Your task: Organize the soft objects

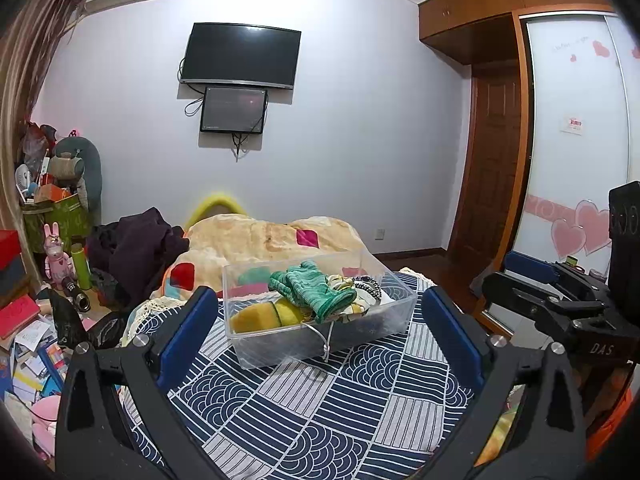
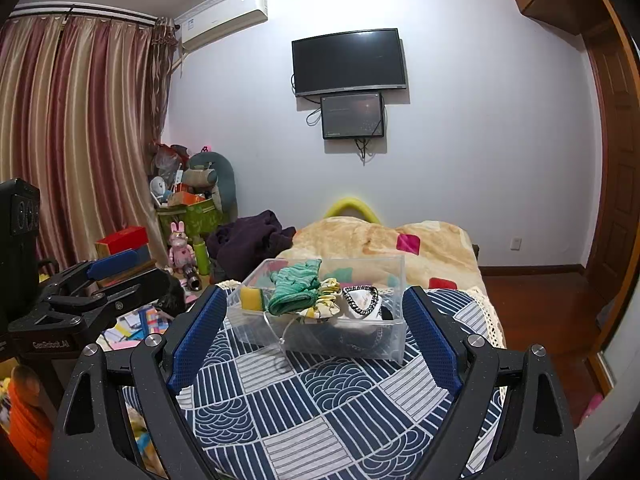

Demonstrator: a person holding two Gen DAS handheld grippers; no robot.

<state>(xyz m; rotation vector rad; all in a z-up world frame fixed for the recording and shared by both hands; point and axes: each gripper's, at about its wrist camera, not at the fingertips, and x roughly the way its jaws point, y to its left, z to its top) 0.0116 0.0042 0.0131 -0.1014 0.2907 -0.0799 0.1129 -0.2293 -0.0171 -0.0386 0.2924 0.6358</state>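
Note:
A clear plastic box [image 1: 394, 314] [image 2: 394, 342] stands on a navy and white patterned cloth [image 1: 320, 412] [image 2: 320, 408]. In it lie a green knitted glove [image 1: 310, 286] [image 2: 294, 290], a yellow sponge [image 1: 256, 318] [image 2: 251, 299], a yellow-patterned cloth [image 2: 326, 300] and a white piece with a black chain [image 2: 362, 300]. My left gripper [image 1: 320, 316] is open and empty, just short of the box. My right gripper [image 2: 316, 316] is open and empty, also short of the box. Each gripper shows at the edge of the other's view.
Behind the box lies a beige blanket [image 1: 256, 240] and a dark purple garment [image 1: 136, 248]. Cluttered books, toys and boxes [image 1: 36, 320] fill the floor to the left. Wooden floor and a wardrobe [image 1: 576, 140] are to the right.

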